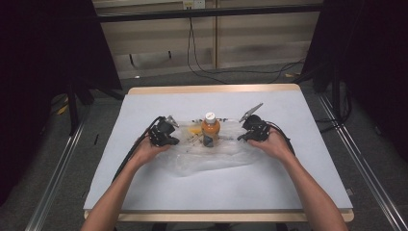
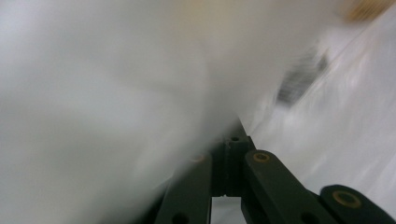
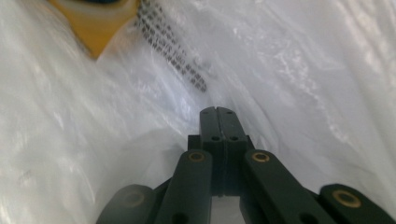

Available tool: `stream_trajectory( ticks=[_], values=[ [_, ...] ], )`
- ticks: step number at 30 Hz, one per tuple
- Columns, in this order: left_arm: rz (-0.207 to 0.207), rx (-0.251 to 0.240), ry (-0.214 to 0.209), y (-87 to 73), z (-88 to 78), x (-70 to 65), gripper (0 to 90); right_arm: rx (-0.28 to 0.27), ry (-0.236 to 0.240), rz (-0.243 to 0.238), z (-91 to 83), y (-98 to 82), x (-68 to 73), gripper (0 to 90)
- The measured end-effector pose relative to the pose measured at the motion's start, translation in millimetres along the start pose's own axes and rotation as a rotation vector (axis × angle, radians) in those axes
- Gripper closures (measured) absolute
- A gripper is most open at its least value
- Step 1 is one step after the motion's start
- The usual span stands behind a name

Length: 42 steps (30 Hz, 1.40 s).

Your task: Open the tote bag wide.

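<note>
1. High view: table (image 1: pixel 298 190) with a pale sheet on top, centre frame. A clear plastic bag (image 1: pixel 211 156) lies crumpled mid-table, spread between both hands.
2. An orange bottle (image 1: pixel 210 130) with a white cap stands upright at frame centre, at the upper edge of the bag; plastic appears to wrap its lower part, can't confirm.
3. Left gripper (image 1: pixel 163 133) sits left of centre, at the bag's left edge, held by the left hand (image 1: pixel 146 153). Right gripper (image 1: pixel 253 130) sits right of centre, at the bag's right edge, held by the right hand (image 1: pixel 275 146). Bottle is between the two, close to each.
4. Left gripper view: blurred. Jaws of the left gripper (image 2: pixel 232 140) look pressed together with white film of the plastic bag (image 2: pixel 116 93) bunched at the tips. An orange patch, likely the orange bottle (image 2: pixel 366 8), sits at upper right of the frame.
5. Right gripper view: right gripper (image 3: pixel 217 112) jaws pressed together, plastic bag (image 3: pixel 303 79) film pinched at the tips. Black print on the film runs above the jaws. Orange bottle (image 3: pixel 95 28) seen through the plastic at upper left of the frame.
6. Cables (image 1: pixel 202 67) trail on the floor beyond the table, top of the high view.
</note>
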State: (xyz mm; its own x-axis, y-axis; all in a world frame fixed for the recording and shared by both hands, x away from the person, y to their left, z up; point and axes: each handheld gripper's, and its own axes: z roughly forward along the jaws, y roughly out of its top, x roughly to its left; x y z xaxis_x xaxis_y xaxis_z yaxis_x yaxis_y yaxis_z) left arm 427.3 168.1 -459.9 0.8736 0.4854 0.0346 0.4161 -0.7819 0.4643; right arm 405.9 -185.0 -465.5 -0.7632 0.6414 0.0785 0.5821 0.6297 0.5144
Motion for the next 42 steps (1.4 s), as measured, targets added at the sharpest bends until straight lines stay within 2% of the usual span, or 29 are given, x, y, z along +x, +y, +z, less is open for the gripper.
stream_trajectory(
  ticks=[2, 5, 6, 7, 11, 12, 13, 14, 22, 25, 27, 28, 30, 31, 32, 33, 34, 36, 37, 39, 40, 41, 42],
  values=[
    [0.004, 0.025, 0.000, -4.1, -3.6, 2.2, 90.0, 0.024, -0.003, -0.010, -3.2, -2.0, -2.4, 90.0],
    [0.042, 0.071, 0.023, -7.3, -7.7, 2.5, 90.0, 0.035, 0.000, -0.024, -7.2, -6.6, -5.6, 90.0],
    [0.071, 0.096, 0.023, -8.2, -9.8, 4.3, 90.0, 0.046, -0.008, -0.040, -8.6, -7.9, -6.7, 90.0],
    [0.051, 0.089, 0.026, -9.9, -10.1, 3.7, 90.0, 0.054, -0.013, -0.042, -10.0, -9.4, -7.0, 90.0],
    [0.074, 0.123, 0.017, -13.9, -14.2, 5.7, 90.0, 0.078, -0.033, -0.065, -14.4, -13.9, -8.6, 90.0],
    [0.065, 0.113, 0.025, -15.7, -14.5, 5.0, 90.0, 0.087, -0.038, -0.070, -16.4, -15.8, -9.6, 90.0],
    [0.080, 0.111, 0.030, -19.2, -16.4, 5.0, 90.0, 0.082, -0.031, -0.063, -19.5, -21.2, -12.0, 90.0],
    [0.079, 0.112, 0.032, -20.5, -17.1, 4.2, 90.0, 0.079, -0.032, -0.057, -21.1, -24.0, -12.4, 90.0],
    [0.081, 0.109, 0.023, -26.3, -20.3, 4.4, 90.0, 0.057, -0.017, -0.043, -29.6, -38.9, -19.5, 90.0],
    [0.076, 0.104, 0.023, -27.5, -20.6, 4.2, 90.0, 0.051, -0.029, -0.044, -31.0, -41.9, -19.1, 90.0],
    [0.055, 0.088, 0.003, -29.2, -21.2, 6.9, 90.0, 0.033, -0.023, -0.022, -31.2, -44.2, -19.0, 90.0],
    [0.050, 0.074, -0.002, -29.8, -21.2, 7.2, 90.0, 0.016, -0.026, -0.037, -30.6, -45.2, -20.7, 90.0],
    [0.026, 0.030, -0.035, -32.0, -21.5, 7.2, 90.0, 0.005, -0.027, -0.013, -30.2, -45.2, -20.2, 90.0],
    [0.026, 0.030, -0.035, -32.0, -21.5, 7.2, 90.0, 0.005, -0.027, -0.013, -30.2, -45.2, -20.2, 90.0],
    [0.013, -0.011, -0.048, -33.4, -23.5, 4.7, 90.0, -0.015, -0.019, -0.007, -29.4, -44.7, -20.7, 90.0],
    [0.019, -0.038, -0.061, -33.5, -25.2, 5.3, 90.0, -0.034, -0.004, -0.001, -29.5, -43.9, -20.1, 90.0],
    [0.014, -0.062, -0.055, -33.7, -27.8, 4.6, 90.0, -0.054, 0.012, 0.010, -30.4, -43.0, -19.5, 90.0],
    [-0.013, -0.134, -0.081, -34.8, -34.0, 3.6, 90.0, -0.096, 0.020, -0.002, -32.2, -40.1, -19.1, 90.0],
    [-0.020, -0.162, -0.071, -35.0, -37.1, 2.0, 90.0, -0.123, 0.034, 0.007, -34.4, -38.6, -18.5, 90.0],
    [0.005, -0.177, -0.086, -34.4, -45.1, -1.9, 90.0, -0.158, 0.044, 0.011, -39.4, -35.0, -16.2, 90.0],
    [0.016, -0.188, -0.075, -33.8, -49.4, -4.6, 90.0, -0.176, 0.052, 0.009, -42.3, -32.8, -15.2, 90.0],
    [0.012, -0.212, -0.087, -33.0, -53.6, -6.7, 90.0, -0.193, 0.056, 0.013, -45.0, -30.4, -14.2, 90.0],
    [0.012, -0.212, -0.087, -33.0, -53.6, -6.7, 90.0, -0.204, 0.054, 0.009, -47.6, -27.7, -13.2, 90.0]
  ],
)
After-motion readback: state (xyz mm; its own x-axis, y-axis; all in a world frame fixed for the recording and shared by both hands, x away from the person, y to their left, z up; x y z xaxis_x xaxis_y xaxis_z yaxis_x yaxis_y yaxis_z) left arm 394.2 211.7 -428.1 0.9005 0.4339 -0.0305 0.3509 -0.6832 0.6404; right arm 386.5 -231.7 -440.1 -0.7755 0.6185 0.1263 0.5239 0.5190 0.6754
